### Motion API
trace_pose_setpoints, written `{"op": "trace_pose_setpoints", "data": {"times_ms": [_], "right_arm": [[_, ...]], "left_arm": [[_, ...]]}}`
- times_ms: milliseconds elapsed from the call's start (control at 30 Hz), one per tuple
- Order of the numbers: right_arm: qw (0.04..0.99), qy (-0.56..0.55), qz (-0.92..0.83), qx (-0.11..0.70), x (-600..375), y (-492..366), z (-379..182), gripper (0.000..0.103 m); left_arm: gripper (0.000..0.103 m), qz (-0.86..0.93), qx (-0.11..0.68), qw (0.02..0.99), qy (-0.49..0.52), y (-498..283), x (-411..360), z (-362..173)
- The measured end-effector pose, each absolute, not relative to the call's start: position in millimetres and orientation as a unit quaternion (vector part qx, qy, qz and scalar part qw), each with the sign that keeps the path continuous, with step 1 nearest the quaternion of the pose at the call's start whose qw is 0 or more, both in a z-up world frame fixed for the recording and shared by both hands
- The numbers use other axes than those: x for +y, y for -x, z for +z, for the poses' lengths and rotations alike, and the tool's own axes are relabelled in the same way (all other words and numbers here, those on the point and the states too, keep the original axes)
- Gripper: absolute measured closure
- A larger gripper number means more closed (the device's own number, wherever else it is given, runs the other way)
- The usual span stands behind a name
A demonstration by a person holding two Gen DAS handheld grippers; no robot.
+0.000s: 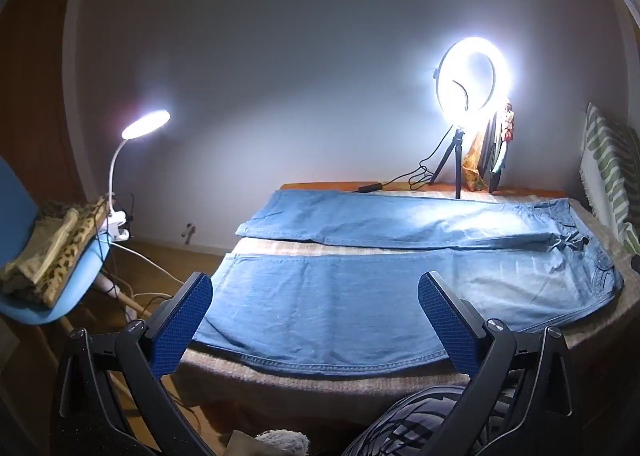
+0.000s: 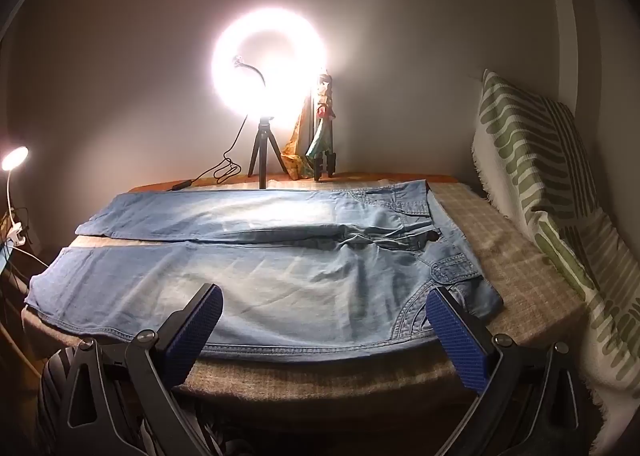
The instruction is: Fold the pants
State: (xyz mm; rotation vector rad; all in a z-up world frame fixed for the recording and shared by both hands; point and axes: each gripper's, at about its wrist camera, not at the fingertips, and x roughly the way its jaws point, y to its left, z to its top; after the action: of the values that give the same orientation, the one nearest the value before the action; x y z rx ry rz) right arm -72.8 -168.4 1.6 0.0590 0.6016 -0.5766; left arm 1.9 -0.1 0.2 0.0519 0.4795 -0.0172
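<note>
The blue jeans point(image 1: 360, 296) lie flat and unfolded on the bench point(image 1: 320, 380), which carries a beige checked cloth. They fill the middle of both views: the two legs run to the left, the waist with its pockets is at the right side, and a narrow strip of cloth shows between the legs. The left gripper point(image 1: 316, 304) hovers at the lower edge of its frame over the near leg, the right gripper point(image 2: 326, 316) over the near hip. The jaws of both stand wide and hold nothing.

Denim is soft but rather heavy (it will sag and drag, not slide), so I judge it best to pinch the near side seam: one grip by the hem, one by the waistband, then carry the near leg over the far one.
</note>
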Motion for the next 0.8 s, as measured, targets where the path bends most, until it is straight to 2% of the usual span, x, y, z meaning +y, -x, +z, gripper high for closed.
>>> {"op": "trace_pose_setpoints", "data": {"times_ms": [800], "right_arm": [[0.913, -0.038, -0.281, 0.294, -172, 69, -7, 0.000]], "left_arm": [[0.001, -0.006, 0.240, 0.971, -0.019, -4, 2, -5]]}}
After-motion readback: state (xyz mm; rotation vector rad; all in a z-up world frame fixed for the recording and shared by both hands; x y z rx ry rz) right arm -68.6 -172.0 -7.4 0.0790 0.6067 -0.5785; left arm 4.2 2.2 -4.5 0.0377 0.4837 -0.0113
